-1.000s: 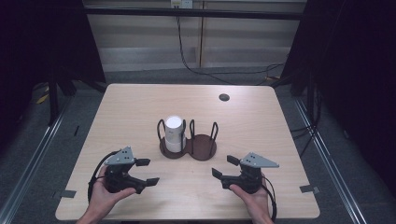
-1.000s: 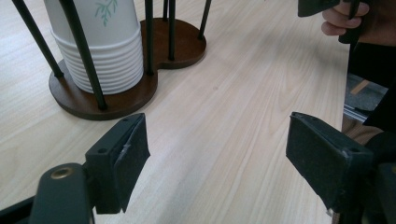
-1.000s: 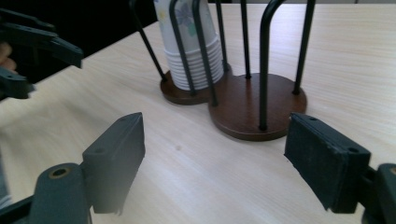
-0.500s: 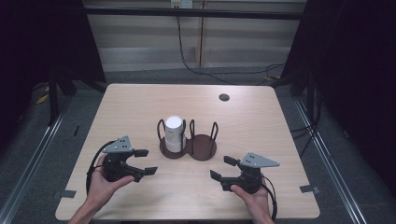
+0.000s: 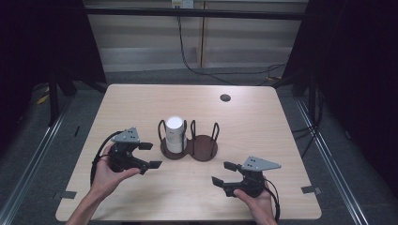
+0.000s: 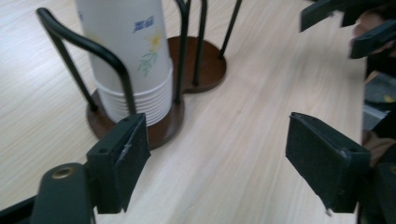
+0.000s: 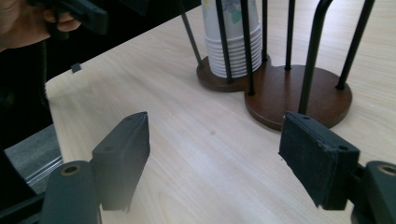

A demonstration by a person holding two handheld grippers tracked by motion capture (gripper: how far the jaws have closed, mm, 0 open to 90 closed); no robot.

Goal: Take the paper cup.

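Hovering apart over the wooden surface [image 5: 281, 122], the left tool [image 5: 151, 155] and right tool [image 5: 222, 173] are both holding spread, empty jaws that have just been moving, aiming toward the cup stack [image 5: 174, 134] standing in the left ring of the wire holder [image 5: 205, 146], likely to lift cups out.

Cup holder at the middle of your table, a gripper on either near side.

The holder [image 5: 190, 146] stands mid-table with two bays side by side: the stack of cups [image 5: 174, 134] sits in its left bay, and the right bay has nothing in it. Your left gripper [image 5: 148, 155] is near-left of the holder, just beside the stack's bay and apart from it. Your right gripper [image 5: 224, 173] sits nearer you, to the near right of the holder. A small round thing [image 5: 225, 98], perhaps a hole in the table [image 5: 281, 140], lies far right, well behind the holder.
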